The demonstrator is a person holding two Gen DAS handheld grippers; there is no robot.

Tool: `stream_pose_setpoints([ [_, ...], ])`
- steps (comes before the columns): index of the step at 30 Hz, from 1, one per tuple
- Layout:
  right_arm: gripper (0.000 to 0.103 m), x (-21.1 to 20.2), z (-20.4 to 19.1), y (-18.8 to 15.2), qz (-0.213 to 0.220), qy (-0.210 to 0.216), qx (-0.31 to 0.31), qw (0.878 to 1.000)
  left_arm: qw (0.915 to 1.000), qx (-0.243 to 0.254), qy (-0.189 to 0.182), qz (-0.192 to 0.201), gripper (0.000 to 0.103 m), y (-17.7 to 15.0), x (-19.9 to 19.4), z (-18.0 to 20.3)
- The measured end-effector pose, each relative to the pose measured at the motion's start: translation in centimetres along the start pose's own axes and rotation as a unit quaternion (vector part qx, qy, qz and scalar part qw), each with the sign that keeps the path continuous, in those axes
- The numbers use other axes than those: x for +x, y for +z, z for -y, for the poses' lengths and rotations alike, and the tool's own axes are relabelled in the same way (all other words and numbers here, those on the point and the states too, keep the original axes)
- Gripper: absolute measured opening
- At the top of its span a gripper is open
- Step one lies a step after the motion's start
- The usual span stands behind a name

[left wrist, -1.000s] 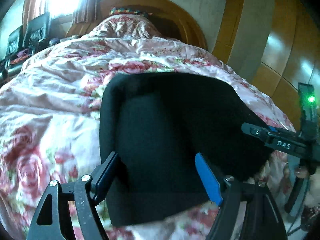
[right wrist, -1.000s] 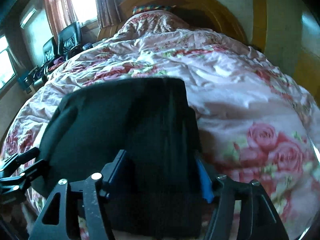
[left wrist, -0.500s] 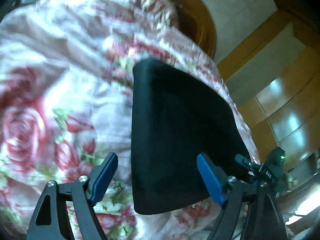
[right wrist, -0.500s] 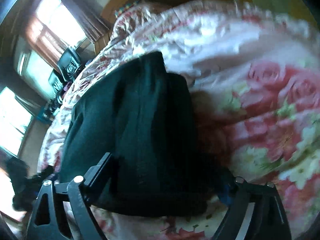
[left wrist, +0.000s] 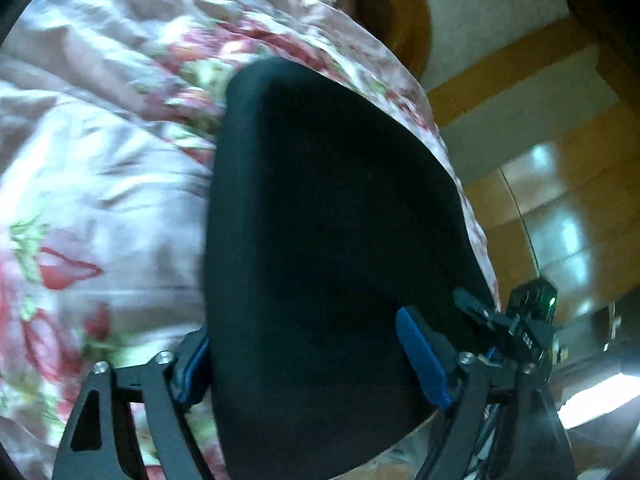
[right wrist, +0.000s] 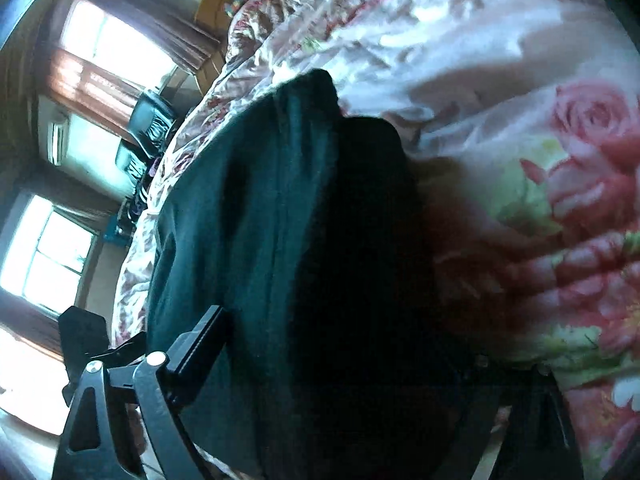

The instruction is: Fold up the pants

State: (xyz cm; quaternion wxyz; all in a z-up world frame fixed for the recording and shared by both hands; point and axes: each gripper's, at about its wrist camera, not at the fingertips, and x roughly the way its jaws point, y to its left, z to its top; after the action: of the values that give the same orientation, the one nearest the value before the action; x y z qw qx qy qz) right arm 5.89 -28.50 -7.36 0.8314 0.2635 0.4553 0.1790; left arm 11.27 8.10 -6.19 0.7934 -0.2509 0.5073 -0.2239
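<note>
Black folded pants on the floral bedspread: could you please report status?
Left gripper and right gripper closing, black folded pants between the jaws of each. Pants lying on pink floral bedspread. Nothing in the way.

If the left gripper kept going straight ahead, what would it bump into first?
Most likely the black pants: the left gripper, jaws closing, points onto that folded cloth lying on the flowered bedspread. Depth is hard to judge.

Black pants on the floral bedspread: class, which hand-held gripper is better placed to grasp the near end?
Left: the pants lie between its visible blue pads. The right one's far pad is lost in shadow.
</note>
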Motion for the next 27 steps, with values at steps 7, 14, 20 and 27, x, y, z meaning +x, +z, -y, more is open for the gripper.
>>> stream_pose_setpoints([
  [7, 0.056, -2.5, -2.5, -0.3, 0.038, -0.001, -0.075, 0.996, 0.9916, 0.115, 0.05, 0.034, 0.042, -1.0, -2.7, 4.9],
  [14, 0.052, -4.2, -6.0, 2.8, 0.097, -0.006, -0.147, 0.984, 0.9754, 0.188, 0.088, 0.073, 0.04, 1.5, -3.0, 9.1],
  [20, 0.052, -2.3, -7.0, 7.2, 0.122, -0.01, -0.156, 0.98, 0.9656, 0.204, 0.11, 0.117, 0.039, 5.4, -3.2, 9.5],
  [27, 0.052, 1.2, -6.1, 11.8, 0.153, -0.008, -0.125, 0.98, 0.9477, 0.238, 0.165, 0.134, 0.04, 10.2, -0.3, 8.6],
])
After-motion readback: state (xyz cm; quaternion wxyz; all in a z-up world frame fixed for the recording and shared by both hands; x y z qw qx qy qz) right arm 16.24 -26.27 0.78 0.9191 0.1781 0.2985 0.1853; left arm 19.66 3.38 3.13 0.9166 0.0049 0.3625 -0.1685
